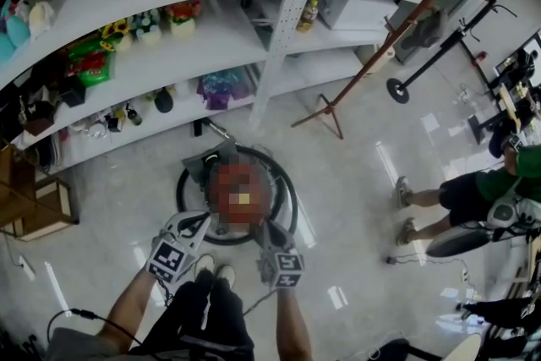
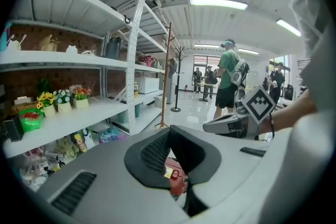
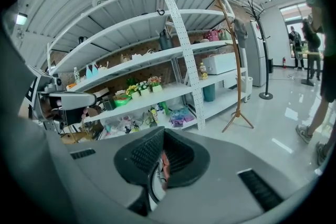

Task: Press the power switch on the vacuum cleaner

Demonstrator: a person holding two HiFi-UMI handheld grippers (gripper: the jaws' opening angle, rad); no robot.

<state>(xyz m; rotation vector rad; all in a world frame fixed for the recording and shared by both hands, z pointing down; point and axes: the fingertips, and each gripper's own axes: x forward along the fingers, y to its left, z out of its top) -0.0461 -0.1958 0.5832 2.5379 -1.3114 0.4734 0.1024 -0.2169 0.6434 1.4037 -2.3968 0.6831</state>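
A round vacuum cleaner [image 1: 286, 192] with a black ring and a red top stands on the floor just ahead of my feet; a blur patch covers its middle. My left gripper [image 1: 199, 223] hovers at its near left edge and my right gripper [image 1: 269, 229] at its near right edge. In the left gripper view the left gripper [image 2: 171, 159] has its jaws together, and the narrow slit shows the red vacuum cleaner top [image 2: 181, 182] with a small red button [image 2: 175, 174]. The right gripper [image 3: 162, 159] is also shut, with a sliver of the vacuum cleaner [image 3: 164, 166] showing below.
Long white shelves [image 1: 211, 46] with flowers and bottles run behind the vacuum. A wooden coat stand [image 1: 334, 110] leans at the right. A person in a green top [image 1: 473, 194] stands to the right. A cable [image 1: 72, 315] lies at the lower left near a wooden crate [image 1: 34, 207].
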